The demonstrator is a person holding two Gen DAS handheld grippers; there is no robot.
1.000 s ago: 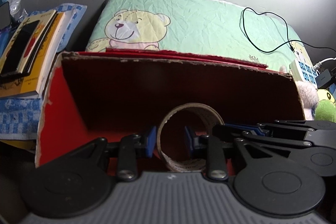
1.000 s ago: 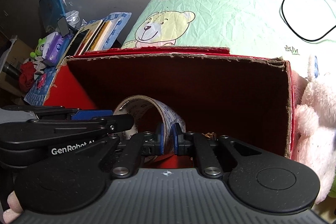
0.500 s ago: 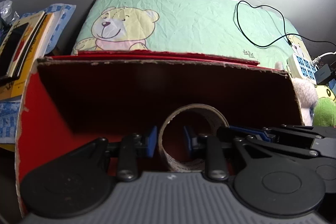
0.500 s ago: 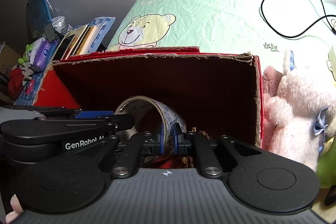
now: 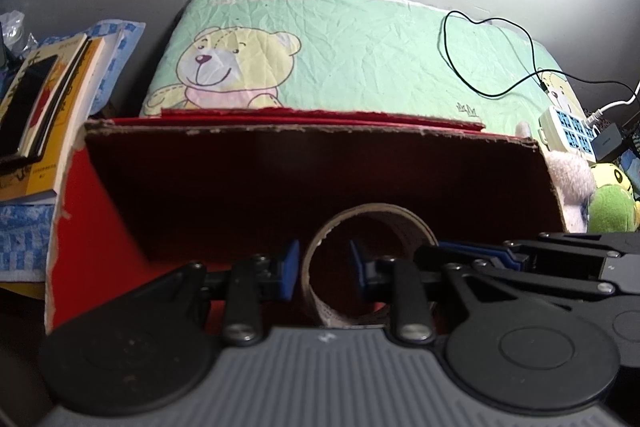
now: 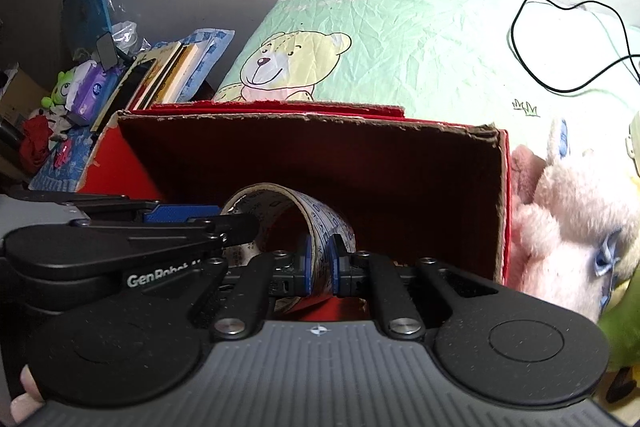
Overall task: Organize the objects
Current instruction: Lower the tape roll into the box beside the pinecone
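A brown tape roll (image 5: 376, 213) stands on edge inside an open red cardboard box (image 5: 100, 227). My left gripper (image 5: 323, 265) is shut on the roll's left wall, one blue pad outside the ring and one inside. In the right wrist view my right gripper (image 6: 320, 261) is shut on the printed right wall of the tape roll (image 6: 280, 197). The left gripper (image 6: 240, 223) reaches in from the left there. The right gripper (image 5: 428, 251) enters the left wrist view from the right. The floor of the red box (image 6: 400, 167) is mostly hidden.
Behind the box lies a green pillow with a bear print (image 5: 360, 59), a black cable (image 5: 480, 59) on it. Books (image 5: 40, 115) are stacked left. A power strip (image 5: 568, 131), a green plush (image 5: 608, 207) and a pink plush (image 6: 568, 219) crowd the right side.
The right gripper has turned a little, so more of the pink plush shows at the right. Both grippers keep their hold on the tape roll inside the box.
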